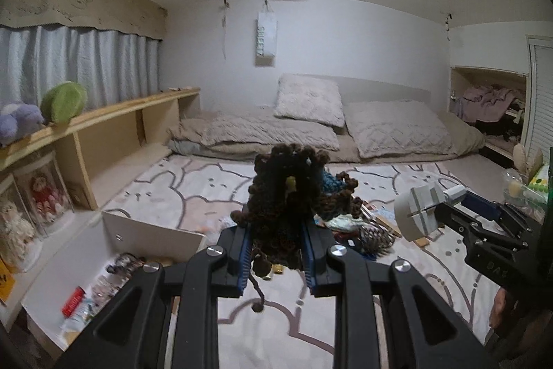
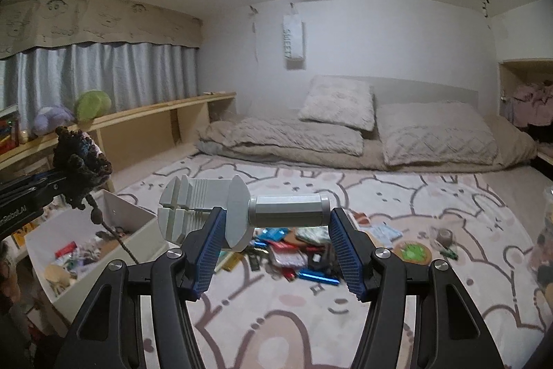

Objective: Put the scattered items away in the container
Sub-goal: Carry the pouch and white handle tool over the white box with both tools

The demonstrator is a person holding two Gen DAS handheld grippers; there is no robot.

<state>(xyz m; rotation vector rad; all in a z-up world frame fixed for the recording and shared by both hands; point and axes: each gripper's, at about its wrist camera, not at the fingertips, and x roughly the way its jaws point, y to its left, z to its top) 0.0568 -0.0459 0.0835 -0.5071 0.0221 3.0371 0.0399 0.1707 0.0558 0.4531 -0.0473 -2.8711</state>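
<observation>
The left hand-held gripper [image 1: 274, 260] pinches a brown crocheted piece [image 1: 288, 192]; its cord dangles below. The right hand-held gripper [image 2: 273, 248] clamps a grey plastic screw-handled tool [image 2: 242, 213] lengthwise between its pads. Both loads hang above the patterned rug [image 2: 311, 327]. The white storage box [image 2: 103, 241] sits to the left, partly filled. Carry each load fully over the box rim before release; lower first, so the cord drops inside. More clutter [image 2: 293, 256] remains on the rug.
</observation>
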